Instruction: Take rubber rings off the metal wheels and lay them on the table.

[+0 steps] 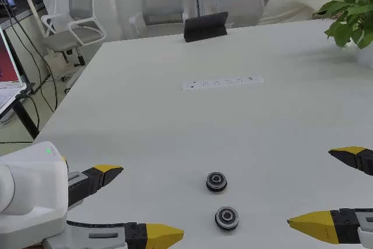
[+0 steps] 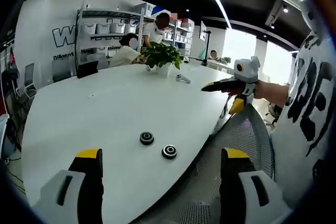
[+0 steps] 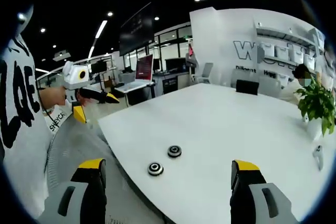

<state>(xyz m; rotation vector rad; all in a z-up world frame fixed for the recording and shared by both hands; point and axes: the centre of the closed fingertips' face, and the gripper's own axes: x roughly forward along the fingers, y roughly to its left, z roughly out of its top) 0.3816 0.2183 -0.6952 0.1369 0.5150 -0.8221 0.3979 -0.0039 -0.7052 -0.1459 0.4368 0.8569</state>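
Here, 2 metal wheels lie flat on the table [image 1: 175,121]. The farther wheel [image 1: 216,181] and the nearer wheel [image 1: 227,218] sit between the left gripper [image 1: 150,202] and the right gripper [image 1: 310,187], touching neither. Both grippers have their jaws spread wide and hold nothing. Each wheel appears to wear its dark rubber ring [image 1: 217,218], so none is off yet. The flanking stance probably lets 1 gripper pin a wheel while the other peels.

Black-rimmed silver wheels [image 1: 216,182] on white table [image 1: 175,121], yellow tips on left gripper [image 1: 150,202] and right gripper [image 1: 310,187], green plant [image 1: 349,16]
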